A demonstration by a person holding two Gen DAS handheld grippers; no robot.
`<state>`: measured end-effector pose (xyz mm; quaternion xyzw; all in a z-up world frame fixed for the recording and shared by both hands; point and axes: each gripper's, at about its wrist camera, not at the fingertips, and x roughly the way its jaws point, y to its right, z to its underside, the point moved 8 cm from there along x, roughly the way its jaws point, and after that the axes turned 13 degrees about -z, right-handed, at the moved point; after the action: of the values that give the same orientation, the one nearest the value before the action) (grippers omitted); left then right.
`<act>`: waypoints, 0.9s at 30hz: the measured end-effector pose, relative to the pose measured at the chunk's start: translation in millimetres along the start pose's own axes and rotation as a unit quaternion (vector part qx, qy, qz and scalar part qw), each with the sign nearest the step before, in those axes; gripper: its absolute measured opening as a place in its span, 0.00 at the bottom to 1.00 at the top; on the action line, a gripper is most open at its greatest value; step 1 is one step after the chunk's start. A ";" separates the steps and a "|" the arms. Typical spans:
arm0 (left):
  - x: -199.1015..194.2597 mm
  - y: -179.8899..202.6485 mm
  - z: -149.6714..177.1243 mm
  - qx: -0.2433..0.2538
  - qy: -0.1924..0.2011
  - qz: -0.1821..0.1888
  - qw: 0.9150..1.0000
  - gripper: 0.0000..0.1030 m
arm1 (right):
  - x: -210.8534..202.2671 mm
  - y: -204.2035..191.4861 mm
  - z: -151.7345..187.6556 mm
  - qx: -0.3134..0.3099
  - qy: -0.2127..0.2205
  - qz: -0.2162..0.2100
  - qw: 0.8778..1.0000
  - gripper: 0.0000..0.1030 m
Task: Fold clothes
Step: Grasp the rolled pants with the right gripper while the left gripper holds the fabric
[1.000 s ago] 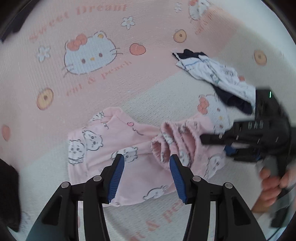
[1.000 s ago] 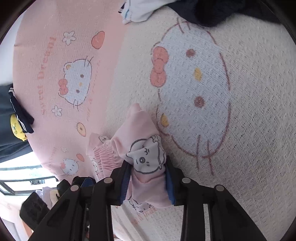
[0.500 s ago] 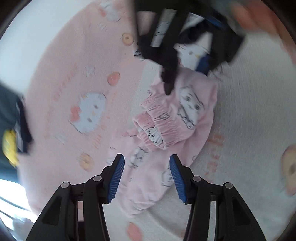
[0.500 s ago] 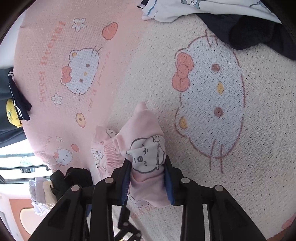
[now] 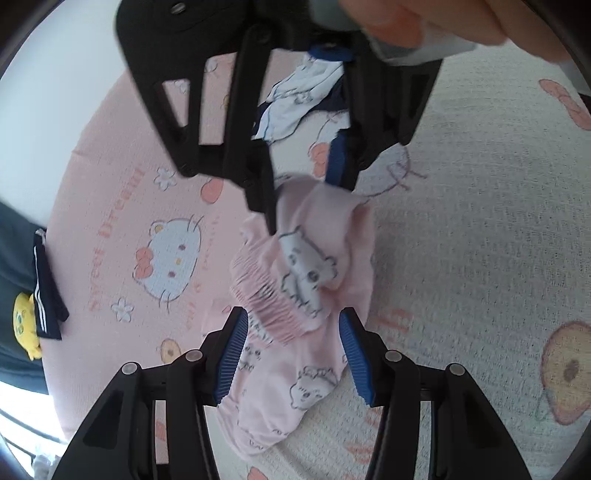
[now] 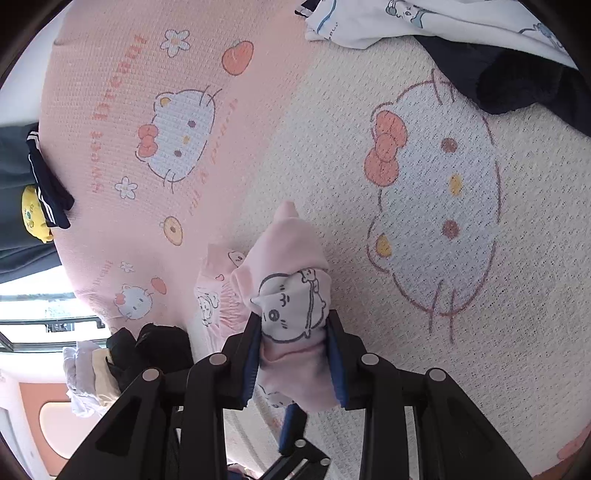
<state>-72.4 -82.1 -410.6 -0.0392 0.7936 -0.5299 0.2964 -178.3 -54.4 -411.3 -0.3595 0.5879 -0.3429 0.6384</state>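
Blue-padded fingers of the right gripper (image 6: 293,354) pinch a bunched fold of the small pink cartoon-print cotton garment (image 5: 306,266), lifting it off the pink-and-cream cat-print knit blanket (image 5: 461,258). Opposite, the left gripper (image 5: 291,354) hangs parted and empty, the gathered waistband just ahead between its tips. The garment's length runs from one gripper toward the other, so the left is nearer the loose lower half.

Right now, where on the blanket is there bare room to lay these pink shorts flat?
Free: the cream patch right of the pink shorts, below the big cat face. Also free: the pink band left of the shorts. Crowded: the top right, where the white garment and dark garment lie, and the far left edge, with dark clothing.
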 end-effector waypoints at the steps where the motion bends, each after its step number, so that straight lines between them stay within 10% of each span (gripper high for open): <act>1: 0.6 1.3 -1.7 0.009 0.007 -0.009 1.000 0.47 | -0.2 -0.7 0.0 0.000 -0.003 -0.002 1.000 0.31; 7: 2.7 3.5 -10.4 0.057 0.041 -0.063 0.995 0.47 | -0.2 -9.0 -0.8 -0.011 -0.015 -0.006 1.000 0.31; 27: 16.8 -13.7 -28.0 -0.047 -0.018 0.017 0.999 0.47 | 1.4 -26.7 -6.2 -0.021 -0.039 -0.041 0.998 0.31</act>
<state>-104.0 -71.5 -398.7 -0.0491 0.8127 -0.4862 0.3175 -184.8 -69.5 -389.3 -0.4102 0.5544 -0.3421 0.6382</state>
